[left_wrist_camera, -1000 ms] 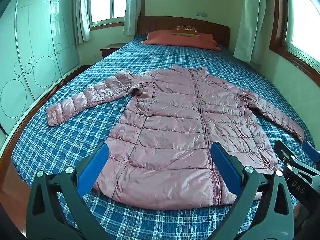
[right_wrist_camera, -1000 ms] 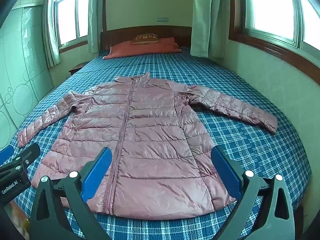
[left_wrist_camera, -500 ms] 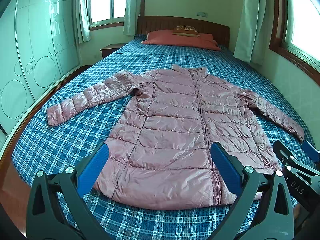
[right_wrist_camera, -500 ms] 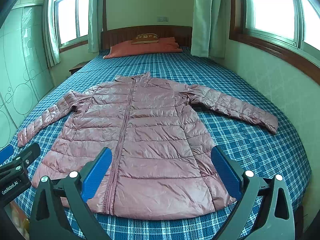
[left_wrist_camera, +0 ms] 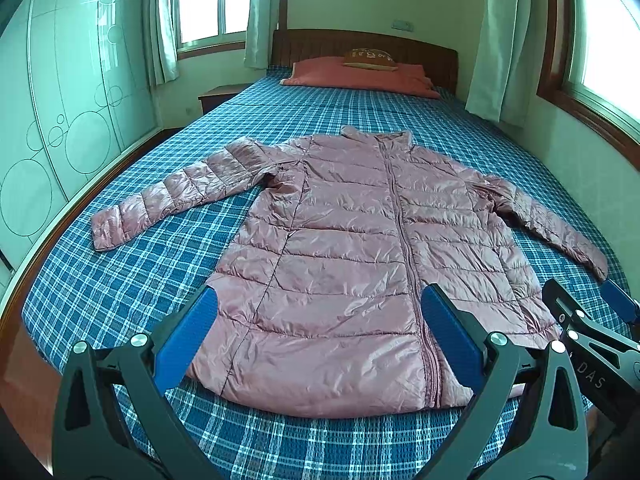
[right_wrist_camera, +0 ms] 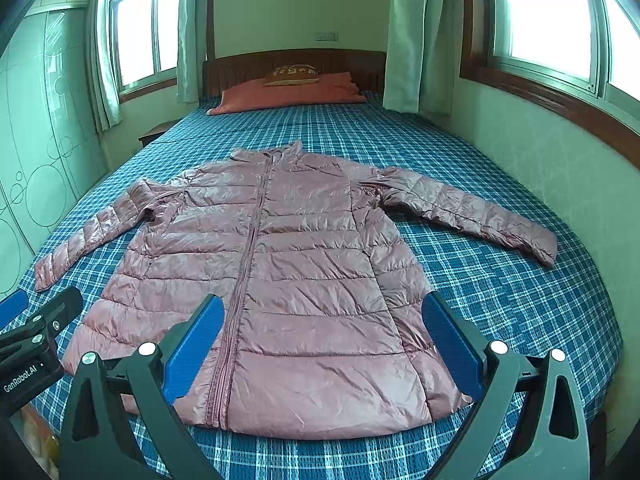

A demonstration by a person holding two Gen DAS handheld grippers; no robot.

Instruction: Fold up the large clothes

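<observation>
A pink quilted puffer jacket lies flat and zipped on a bed with a blue plaid cover. Both sleeves are spread out to the sides and the hem faces me. My left gripper hovers open above the hem's left half, with nothing between its blue pads. My right gripper hangs open over the hem's right half, also holding nothing. Each gripper shows at the edge of the other's view: the right one at the far right, the left one at the far left.
A red pillow and a small cushion lie by the wooden headboard. A pale wardrobe stands to the left, a nightstand beside the bed. A wall with windows runs along the bed's right side.
</observation>
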